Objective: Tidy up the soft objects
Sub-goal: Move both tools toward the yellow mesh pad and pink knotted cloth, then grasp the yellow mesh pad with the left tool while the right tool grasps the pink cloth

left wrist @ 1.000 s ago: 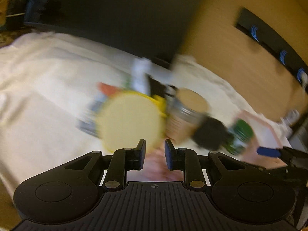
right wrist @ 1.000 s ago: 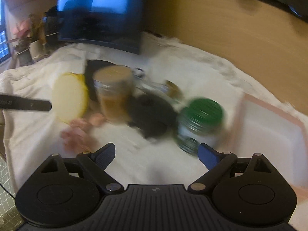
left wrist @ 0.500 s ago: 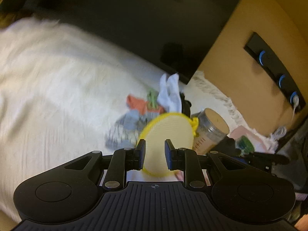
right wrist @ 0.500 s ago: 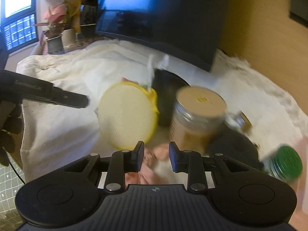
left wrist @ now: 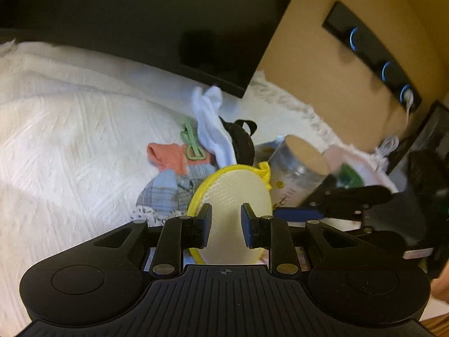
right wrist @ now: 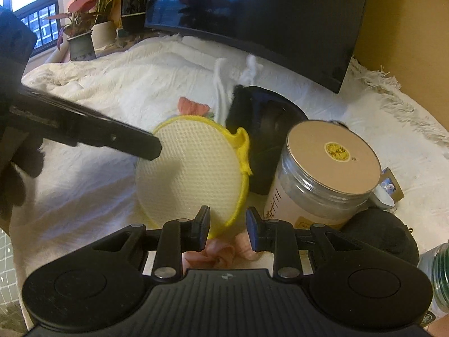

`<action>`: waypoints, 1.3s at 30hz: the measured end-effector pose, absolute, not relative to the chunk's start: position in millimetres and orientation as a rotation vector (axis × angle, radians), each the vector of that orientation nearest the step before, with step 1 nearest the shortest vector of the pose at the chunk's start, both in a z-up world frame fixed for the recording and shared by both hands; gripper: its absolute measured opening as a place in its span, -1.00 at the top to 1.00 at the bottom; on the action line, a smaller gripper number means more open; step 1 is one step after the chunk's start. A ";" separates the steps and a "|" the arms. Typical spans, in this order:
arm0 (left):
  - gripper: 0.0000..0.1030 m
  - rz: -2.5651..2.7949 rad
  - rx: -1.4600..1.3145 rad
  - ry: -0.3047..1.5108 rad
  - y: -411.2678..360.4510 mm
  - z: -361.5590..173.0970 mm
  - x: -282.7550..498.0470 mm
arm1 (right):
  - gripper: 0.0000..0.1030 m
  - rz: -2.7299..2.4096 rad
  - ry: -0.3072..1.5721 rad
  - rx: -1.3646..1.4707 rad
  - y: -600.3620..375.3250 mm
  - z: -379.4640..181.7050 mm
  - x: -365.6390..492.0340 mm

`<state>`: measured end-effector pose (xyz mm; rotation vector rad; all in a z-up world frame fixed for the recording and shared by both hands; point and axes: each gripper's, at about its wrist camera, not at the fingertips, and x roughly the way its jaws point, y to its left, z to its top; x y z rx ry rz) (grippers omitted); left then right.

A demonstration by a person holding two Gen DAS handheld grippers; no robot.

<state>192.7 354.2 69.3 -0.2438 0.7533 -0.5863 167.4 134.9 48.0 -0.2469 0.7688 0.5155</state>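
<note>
A round yellow-rimmed mesh pad [left wrist: 233,193] [right wrist: 190,168] leans tilted in a pile on the white blanket [left wrist: 70,140]. Behind it lie a white sock [left wrist: 213,129] [right wrist: 224,90], an orange cloth [left wrist: 168,156] [right wrist: 192,106] and a blue-grey checked cloth [left wrist: 165,193]. A pink cloth [right wrist: 221,252] lies under the pad's lower edge. My left gripper [left wrist: 226,224] hovers over the pad's face, its jaws opening with nothing pressed between them. My right gripper [right wrist: 228,226] stands at the pad's lower rim, above the pink cloth, its jaws narrowly apart and holding nothing.
A jar with a tan lid [right wrist: 331,151] stands right of the pad, a black bag [right wrist: 269,129] behind it. A black soft lump [right wrist: 384,236] and a green-lidded jar [right wrist: 437,269] sit further right. A dark monitor [right wrist: 266,14] and potted plants [right wrist: 81,28] line the back.
Both grippers have moved in close to the yellow pad. The right jaws have gone from wide apart to a narrow gap. The left gripper now reaches over the pad's face.
</note>
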 end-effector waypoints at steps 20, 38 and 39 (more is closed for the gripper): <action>0.61 -0.581 -0.192 0.753 363.6 61.0 211.8 | 0.46 0.531 0.775 -0.258 135.0 38.6 169.1; 0.55 -0.644 -0.326 0.721 378.0 58.4 199.6 | 0.46 0.491 0.785 -0.279 133.2 37.3 166.1; 0.52 -0.668 -0.338 0.720 373.9 56.7 202.3 | 0.46 0.491 0.785 -0.283 133.9 37.4 166.5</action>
